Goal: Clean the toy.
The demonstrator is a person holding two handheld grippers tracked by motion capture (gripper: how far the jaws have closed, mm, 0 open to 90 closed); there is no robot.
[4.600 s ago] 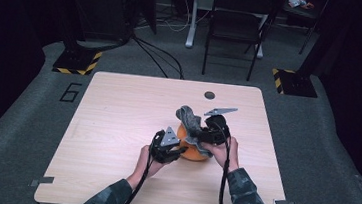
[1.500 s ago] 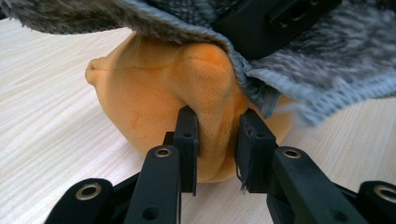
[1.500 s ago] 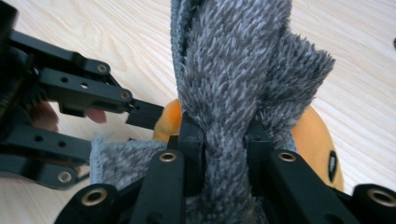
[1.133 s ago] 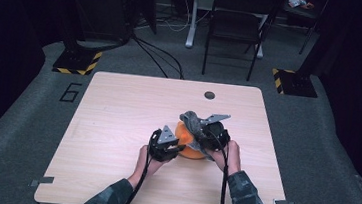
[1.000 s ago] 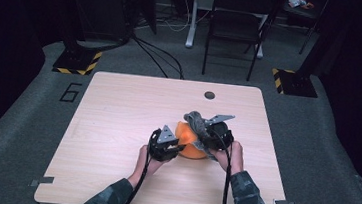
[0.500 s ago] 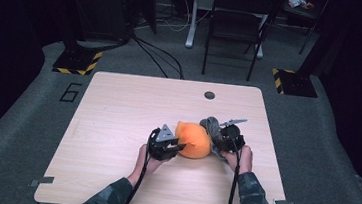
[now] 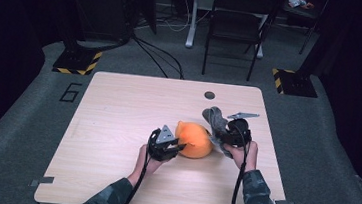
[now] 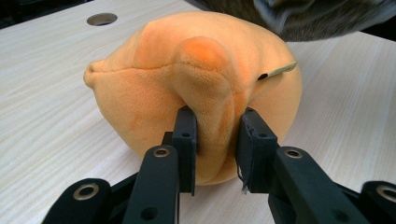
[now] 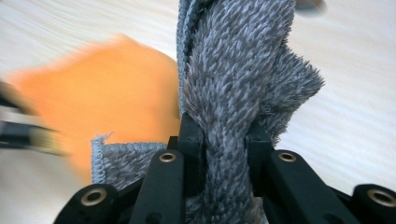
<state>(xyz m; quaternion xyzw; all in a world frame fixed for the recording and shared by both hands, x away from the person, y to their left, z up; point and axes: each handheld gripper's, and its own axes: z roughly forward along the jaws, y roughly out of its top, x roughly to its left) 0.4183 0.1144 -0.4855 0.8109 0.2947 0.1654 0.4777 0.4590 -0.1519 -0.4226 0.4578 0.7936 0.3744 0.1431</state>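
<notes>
**Grey cloth off the orange plush, both grips on**

The left gripper [image 8: 215, 140] is clamped on a fold of the orange plush toy [image 8: 196, 88]: its two black jaws pinch a soft ridge between them, and the bulk of the toy bulges just beyond the tips and rests on the wooden table [image 8: 42, 116]. In the high view this gripper [image 7: 177, 144] sits at the toy's near-left side, pinning it in place.

The right gripper [image 9: 224, 135] is clamped on a thick bunch of grey fluffy cloth [image 9: 243, 60], which rises straight up from between its jaws; a hemmed edge of the cloth hangs to the left of the jaws, and the orange toy is blurred behind it. From above, the right gripper [image 7: 226, 131] holds the cloth [image 7: 215, 118] just beside the toy's [image 7: 194, 139] far-right side, lifted off the tabletop and apart from the toy's top.

As a judgement: the cloth looks pulled clear of the plush, so the uncovering seems largely done. What appears left is to carry the cloth off to a bare part of the table, set it down, and let go of the toy. A round hole [image 7: 210, 95] in the table lies well beyond both grippers.
</notes>
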